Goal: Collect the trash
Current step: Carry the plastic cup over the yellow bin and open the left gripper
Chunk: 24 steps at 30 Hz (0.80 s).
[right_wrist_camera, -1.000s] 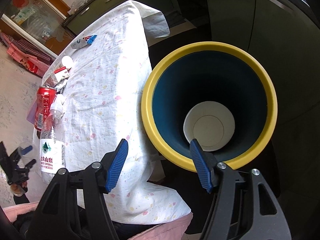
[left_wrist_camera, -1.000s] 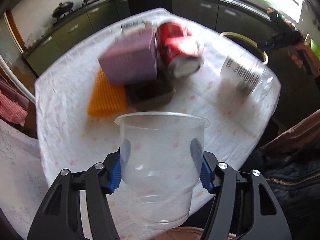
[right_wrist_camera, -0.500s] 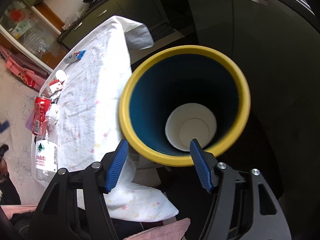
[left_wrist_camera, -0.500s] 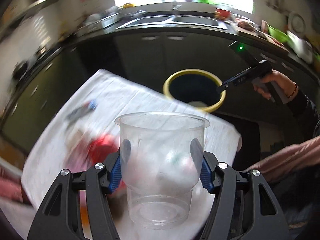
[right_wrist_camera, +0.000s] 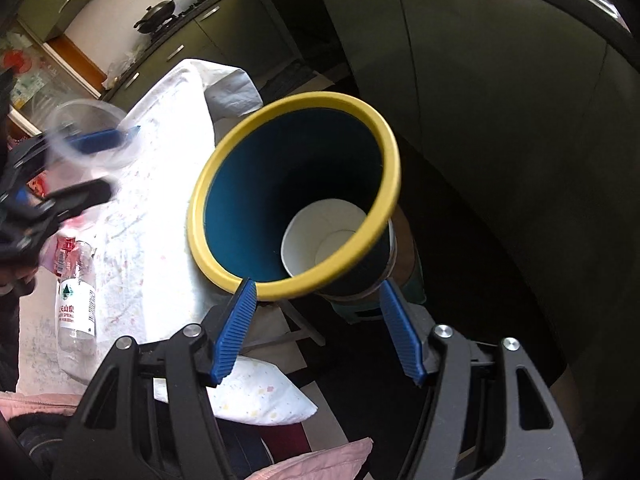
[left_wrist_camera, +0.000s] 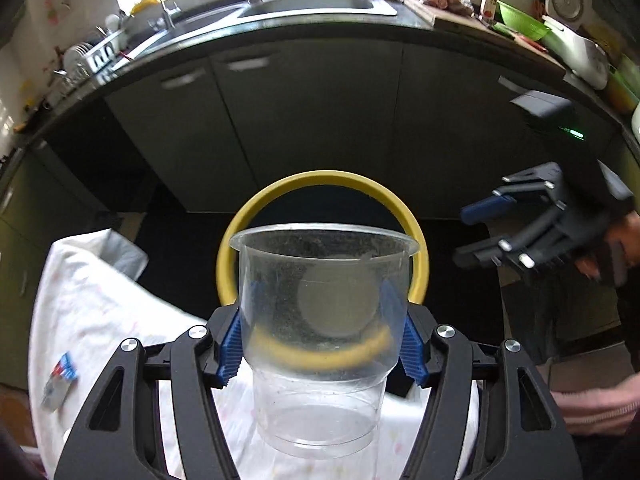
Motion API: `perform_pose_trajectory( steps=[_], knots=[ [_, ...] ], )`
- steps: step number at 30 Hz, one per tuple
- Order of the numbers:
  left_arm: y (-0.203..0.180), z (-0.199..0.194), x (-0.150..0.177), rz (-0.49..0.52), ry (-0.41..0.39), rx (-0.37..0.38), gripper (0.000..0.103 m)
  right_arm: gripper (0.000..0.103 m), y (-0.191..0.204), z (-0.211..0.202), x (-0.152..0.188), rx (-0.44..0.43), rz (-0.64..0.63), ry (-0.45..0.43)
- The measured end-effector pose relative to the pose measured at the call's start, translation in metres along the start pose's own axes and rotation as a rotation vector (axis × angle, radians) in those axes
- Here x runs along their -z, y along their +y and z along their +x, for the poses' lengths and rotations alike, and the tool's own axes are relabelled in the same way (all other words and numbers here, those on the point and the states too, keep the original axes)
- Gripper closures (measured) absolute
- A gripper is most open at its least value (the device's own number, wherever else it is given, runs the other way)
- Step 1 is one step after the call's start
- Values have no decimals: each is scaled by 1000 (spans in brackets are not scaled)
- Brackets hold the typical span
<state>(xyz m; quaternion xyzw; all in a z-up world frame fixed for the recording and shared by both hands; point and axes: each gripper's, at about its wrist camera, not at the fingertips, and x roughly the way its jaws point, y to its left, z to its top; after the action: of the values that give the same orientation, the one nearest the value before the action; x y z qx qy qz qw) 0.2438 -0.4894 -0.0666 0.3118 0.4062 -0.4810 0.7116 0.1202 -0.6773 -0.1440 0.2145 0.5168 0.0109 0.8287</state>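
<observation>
The left gripper (left_wrist_camera: 322, 350) is clenched on one clear cup (left_wrist_camera: 323, 304), upright, mouth up, its long axis along the fingers. Straight ahead of it and lower stands the one bin (left_wrist_camera: 240, 248), yellow-rimmed, off the far edge of the table (left_wrist_camera: 100, 300); its mouth shows through and behind the cup, so the cup lines up with the opening but, by my reading, is not yet over it. The coming move is likely a short carry forward, then a release.

The right gripper (right_wrist_camera: 318, 326) is spread wide and holds nothing; it hovers near the bin's near rim, closer to the bin than the left. Inside the bin lies one paper cup (right_wrist_camera: 320, 240).

Further along the table: one water bottle (right_wrist_camera: 76, 296) lying near the right edge, one red can (right_wrist_camera: 66, 246) mostly hidden beside it, and one small wrapper (left_wrist_camera: 60, 380) near the left edge.
</observation>
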Motion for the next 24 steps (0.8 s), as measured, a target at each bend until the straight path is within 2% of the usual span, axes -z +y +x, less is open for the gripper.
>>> perform_pose_trajectory(
  steps=[4, 6, 8, 11, 16, 24],
  knots=[
    [2, 35, -15, -21, 17, 36, 31, 40, -7, 4, 0, 1, 23, 8],
    [2, 40, -19, -26, 14, 38, 30, 40, -7, 5, 0, 0, 26, 11],
    [-1, 34, -20, -39, -14, 55, 30, 40, -5, 5, 0, 1, 23, 13],
    [1, 2, -10, -53, -77, 48, 28, 39, 0, 6, 1, 1, 12, 15],
    [11, -66, 30, -135, -188, 8, 22, 38, 21, 14, 1, 0, -20, 42],
    [26, -171, 154, -335, -343, -140, 12, 37, 88, 19, -5, -7, -125, 70]
  ],
)
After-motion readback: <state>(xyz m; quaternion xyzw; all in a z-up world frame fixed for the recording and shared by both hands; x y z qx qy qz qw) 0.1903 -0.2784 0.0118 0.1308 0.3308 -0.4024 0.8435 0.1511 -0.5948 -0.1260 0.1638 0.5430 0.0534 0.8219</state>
